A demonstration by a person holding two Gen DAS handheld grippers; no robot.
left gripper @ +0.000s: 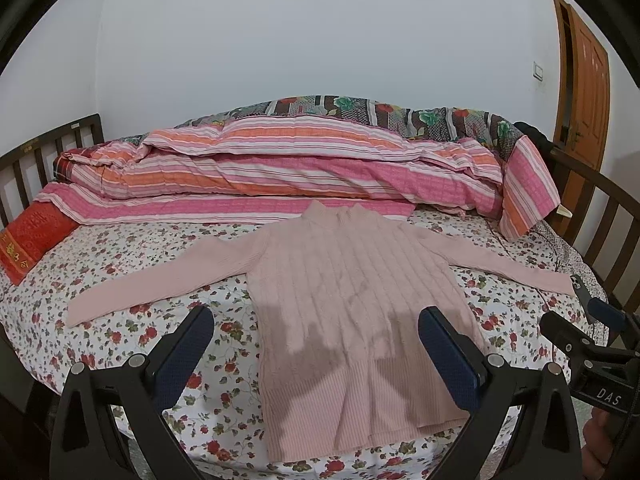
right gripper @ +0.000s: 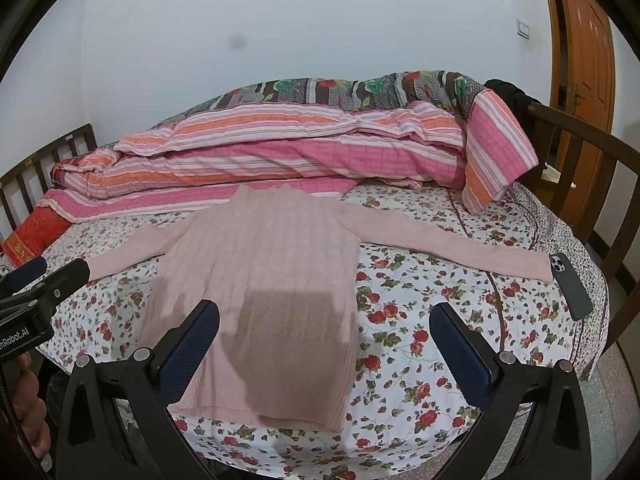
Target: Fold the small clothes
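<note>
Pink ribbed sweater (left gripper: 352,300) spread flat on bed (left gripper: 120,280), floral sheet under it. Long axis of body running straight away from left claw (left gripper: 316,352): hem nearest, high collar at far end, pointing toward piled bedding. Sleeves stretched out sideways, crossing that axis, one cuff far off to left of claw, other far off to right. Front face up, vertical ribs visible.

Left claw spread wide, nothing between fingers (left gripper: 188,356), hovering over hem area, lower body of sweater seen through the gap. No contact visible.

Right claw (right gripper: 324,344) likewise spread wide and empty, hovering above near edge of bed. Sweater (right gripper: 256,280) ahead and to left of it; hem corner just inside the gap by left finger, floral sheet showing through rest of gap. Right sleeve running out ahead-right, cuff ending just beside dark phone (right gripper: 570,286) lying on sheet, far right of claw.

Each claw caught at edge of other's view, side by side, well apart.

Beyond collar: striped pink-orange quilt (left gripper: 300,164) bunched across bed, collar tip touching its lower edge. Red cushion (left gripper: 32,240) far ahead-left. Dark wooden bed rails (right gripper: 580,152) on both sides. Orange door (right gripper: 580,40) far right, white wall behind.
</note>
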